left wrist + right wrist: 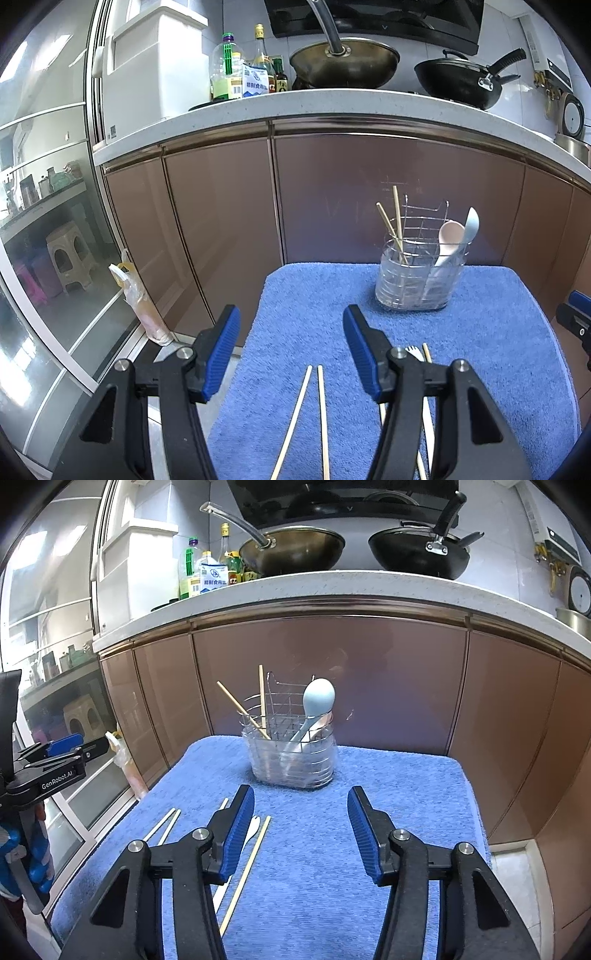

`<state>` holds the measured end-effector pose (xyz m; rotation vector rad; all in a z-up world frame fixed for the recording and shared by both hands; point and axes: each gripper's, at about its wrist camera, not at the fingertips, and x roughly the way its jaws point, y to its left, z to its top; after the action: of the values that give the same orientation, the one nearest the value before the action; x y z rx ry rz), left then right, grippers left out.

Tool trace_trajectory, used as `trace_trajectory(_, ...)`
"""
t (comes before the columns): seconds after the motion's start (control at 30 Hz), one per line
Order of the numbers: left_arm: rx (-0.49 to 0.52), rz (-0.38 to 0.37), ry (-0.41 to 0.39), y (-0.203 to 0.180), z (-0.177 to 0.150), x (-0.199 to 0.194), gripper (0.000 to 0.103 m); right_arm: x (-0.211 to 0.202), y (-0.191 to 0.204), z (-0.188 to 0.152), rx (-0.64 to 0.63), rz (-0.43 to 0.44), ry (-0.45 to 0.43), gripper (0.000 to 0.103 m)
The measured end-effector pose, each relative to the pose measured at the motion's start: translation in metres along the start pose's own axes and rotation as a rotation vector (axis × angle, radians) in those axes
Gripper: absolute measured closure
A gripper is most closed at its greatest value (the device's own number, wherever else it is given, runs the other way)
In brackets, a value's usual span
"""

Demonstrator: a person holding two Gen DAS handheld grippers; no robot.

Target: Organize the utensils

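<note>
- The clear plastic-and-wire utensil holder (293, 755) stands at the far side of the blue towel-covered surface (406, 794), close to the brown cabinet doors (332, 672).
- Inside it: two wooden chopsticks (261, 698) leaning on the left, a pale blue spoon (318, 699) and a pinkish spoon (450, 236) on the right.
- Loose on the towel lie a pair of chopsticks (320, 413), a white plastic fork (248, 829) and another single chopstick (248, 864).
- Left gripper (291, 343) hangs over the pair, jaws apart, gripping nothing.
- Right gripper (301, 827) hovers beside the fork, jaws apart, empty.
- Behind, two woks (295, 552) sit on the counter.
</note>
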<state>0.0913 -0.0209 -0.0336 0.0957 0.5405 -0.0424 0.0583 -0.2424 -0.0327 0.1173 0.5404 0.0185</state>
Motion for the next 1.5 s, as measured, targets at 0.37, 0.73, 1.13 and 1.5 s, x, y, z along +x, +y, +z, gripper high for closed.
trace_trajectory(0.37,-0.078,-0.091,0.133,0.024,-0.002,0.025,0.047,0.020,-0.001,0.004,0.005,0.062,0.072,0.053)
trace_trajectory(0.73,-0.155,-0.216,0.273,0.045,-0.012,0.054,0.047,0.044,0.002,-0.002,-0.006,0.088,0.136,0.053)
trace_trajectory(1.13,-0.170,-0.407,0.623,0.023,-0.043,0.122,0.070,0.107,0.014,-0.013,0.000,0.229,0.383,0.060)
trace_trajectory(1.5,-0.157,-0.389,0.756,0.006,-0.061,0.163,0.077,0.142,0.019,-0.026,-0.004,0.249,0.500,0.061)
